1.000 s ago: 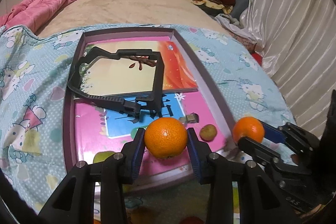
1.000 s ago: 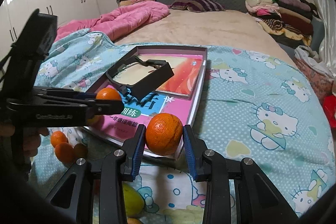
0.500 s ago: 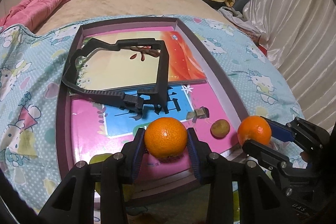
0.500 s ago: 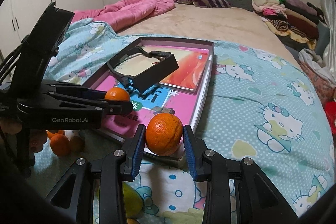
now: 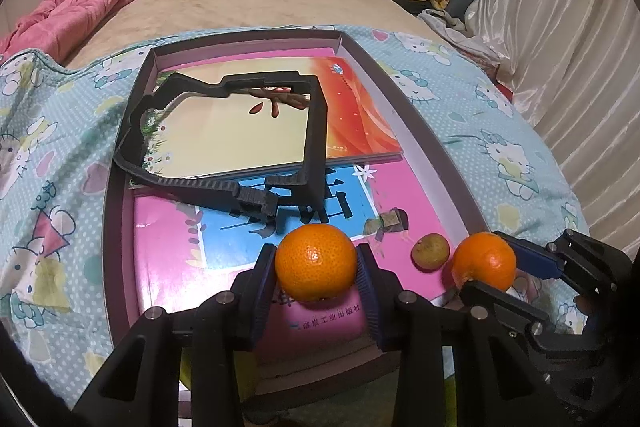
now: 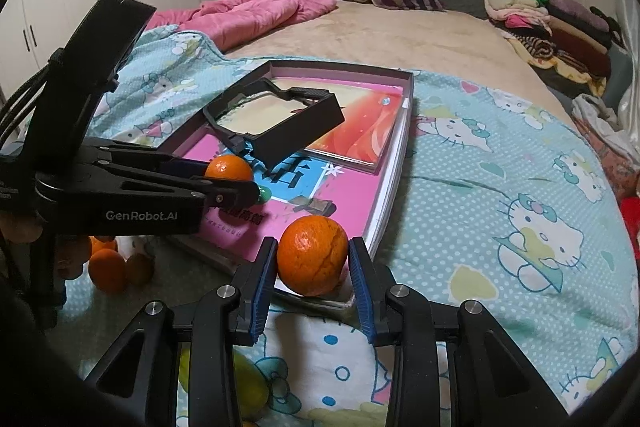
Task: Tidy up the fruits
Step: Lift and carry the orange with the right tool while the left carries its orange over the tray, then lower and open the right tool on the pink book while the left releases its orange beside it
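My left gripper (image 5: 316, 267) is shut on an orange (image 5: 316, 261), held just above the near end of a pink book in a shallow grey-purple tray (image 5: 420, 131). My right gripper (image 6: 312, 259) is shut on a second orange (image 6: 312, 255) over the tray's near right corner. Each gripper shows in the other's view: the right one (image 5: 486, 263) with its orange (image 5: 484, 259), the left one (image 6: 230, 173) with its orange (image 6: 228, 169). A small brown fruit (image 5: 430, 251) lies on the pink book between the two.
A black plastic frame (image 5: 224, 183) and an orange-cover book (image 5: 352, 115) lie in the tray. Loose oranges (image 6: 106, 269), a brown fruit (image 6: 138, 269) and a yellow-green fruit (image 6: 248, 383) rest on the blue bedspread near me. Pink quilt and folded clothes lie far back.
Both grippers keep their oranges. They have drifted only slightly over the tray's near end; the left gripper's orange sits a little further over the pink book.
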Available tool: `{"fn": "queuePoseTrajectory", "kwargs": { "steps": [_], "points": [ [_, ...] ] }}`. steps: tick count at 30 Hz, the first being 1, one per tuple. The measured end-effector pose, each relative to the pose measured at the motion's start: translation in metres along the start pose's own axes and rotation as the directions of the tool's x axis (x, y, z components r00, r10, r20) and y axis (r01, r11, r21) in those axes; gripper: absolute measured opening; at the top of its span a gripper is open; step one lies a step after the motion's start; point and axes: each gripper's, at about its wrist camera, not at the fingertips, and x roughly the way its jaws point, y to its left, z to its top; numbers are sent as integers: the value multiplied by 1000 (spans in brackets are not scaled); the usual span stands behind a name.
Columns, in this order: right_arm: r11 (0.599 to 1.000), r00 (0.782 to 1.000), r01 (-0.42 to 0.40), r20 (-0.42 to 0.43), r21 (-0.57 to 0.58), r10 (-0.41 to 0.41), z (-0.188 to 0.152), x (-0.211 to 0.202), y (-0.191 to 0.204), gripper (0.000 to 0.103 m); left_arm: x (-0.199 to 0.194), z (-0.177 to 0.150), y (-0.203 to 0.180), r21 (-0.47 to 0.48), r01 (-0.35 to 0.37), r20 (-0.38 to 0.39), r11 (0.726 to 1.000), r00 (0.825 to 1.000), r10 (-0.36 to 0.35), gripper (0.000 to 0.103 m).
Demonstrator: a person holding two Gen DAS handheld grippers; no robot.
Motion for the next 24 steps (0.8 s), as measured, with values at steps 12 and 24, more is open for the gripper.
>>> {"fn": "queuePoseTrajectory", "kwargs": {
  "steps": [12, 24],
  "points": [
    [1000, 1000, -9, -4, -12, 9, -2, 6, 3, 38, 1, 1, 1, -7, -2, 5, 1000, 1000, 2, 40],
    [1000, 1000, -19, 13, -14, 20, -5, 2, 3, 39, 1, 1, 1, 1, -22, 6, 1000, 1000, 22, 40]
  ]
}}
